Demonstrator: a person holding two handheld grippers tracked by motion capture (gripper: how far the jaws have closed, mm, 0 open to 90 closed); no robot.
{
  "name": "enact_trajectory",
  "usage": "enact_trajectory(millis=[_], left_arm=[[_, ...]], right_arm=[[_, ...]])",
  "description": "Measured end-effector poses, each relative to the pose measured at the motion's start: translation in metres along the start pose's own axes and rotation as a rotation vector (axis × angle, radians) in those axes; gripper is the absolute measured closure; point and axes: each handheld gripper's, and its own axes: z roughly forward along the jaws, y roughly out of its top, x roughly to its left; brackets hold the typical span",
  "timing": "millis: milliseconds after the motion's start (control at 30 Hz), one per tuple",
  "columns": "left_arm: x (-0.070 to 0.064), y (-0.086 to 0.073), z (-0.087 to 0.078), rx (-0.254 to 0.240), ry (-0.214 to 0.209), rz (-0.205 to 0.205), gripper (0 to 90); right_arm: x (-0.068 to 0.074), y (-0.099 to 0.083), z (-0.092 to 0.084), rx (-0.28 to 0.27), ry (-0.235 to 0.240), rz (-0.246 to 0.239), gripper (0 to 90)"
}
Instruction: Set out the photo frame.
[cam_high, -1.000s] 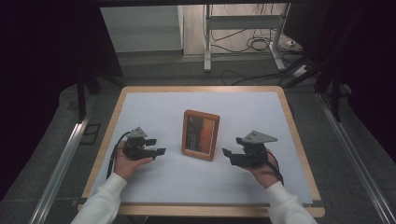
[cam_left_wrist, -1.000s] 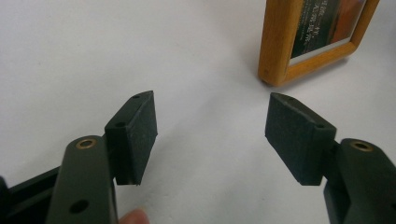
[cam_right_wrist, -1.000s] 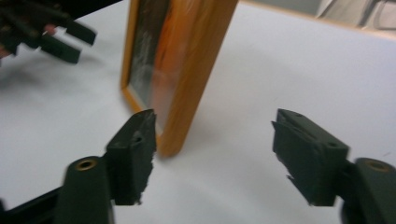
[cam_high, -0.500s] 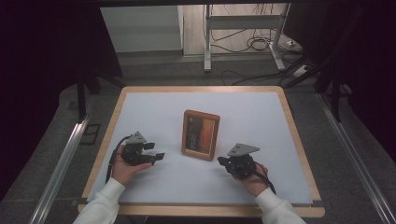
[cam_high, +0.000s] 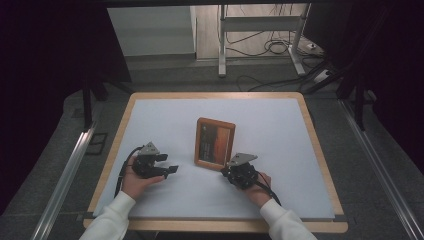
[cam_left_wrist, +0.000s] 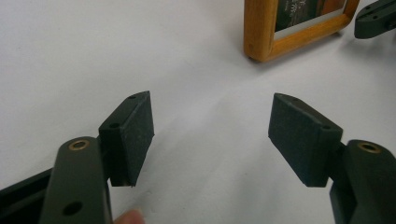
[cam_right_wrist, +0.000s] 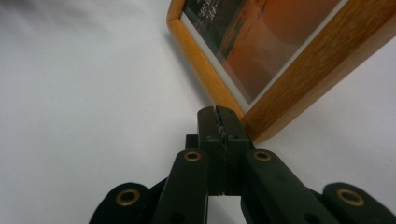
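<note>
Nosing clenched right tool (cam_right_wrist: 218, 112) against near right corner of wooden picture frame (cam_high: 215, 143), lying mid-bench (cam_high: 300, 130); jaws just snapped shut, nothing between; likely about to pry or nudge frame; left tool (cam_left_wrist: 210, 135) released, idle toward bench's left edge

- My right gripper (cam_right_wrist: 218, 114) is black all over, with small brass-coloured rings at its pivots.
- Just past its tips I see the picture frame (cam_right_wrist: 299, 88): warm honey-orange wood with a visible grain.
- Inside the wood runs a thin white border, and the print within it goes from dark green at one end to orange-brown, with some pale lettering on the dark part.
- My left gripper (cam_left_wrist: 210, 135) is the same matte black, pads charcoal, again with brass-coloured rings.
- Under and between both pairs of jaws the table (cam_high: 280, 120) surface is plain white, no pattern; its rim is light wood.
- My sleeves (cam_high: 112, 220) are white.
</note>
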Motion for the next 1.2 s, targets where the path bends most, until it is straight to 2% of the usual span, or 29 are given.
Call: enact_trajectory(millis=[133, 167, 333, 1200], left_arm=[[0.001, 0.000, 0.000, 0.001, -0.001, -0.001, 30.6], [0.001, 0.000, 0.000, 0.001, -0.001, -0.002, 30.5], [0.000, -0.001, 0.001, 0.003, -0.001, -0.005, 30.3], [0.002, -0.001, 0.001, 0.006, -0.001, -0.002, 29.7]], right_arm=[[-0.003, 0.000, 0.004, 0.006, -0.013, 0.005, 89.9], [-0.005, 0.000, 0.004, 0.002, -0.004, 0.013, 89.9], [-0.005, 0.000, 0.004, 0.006, -0.014, -0.006, 89.9], [-0.016, -0.003, -0.001, 0.004, -0.044, 0.016, 89.9]])
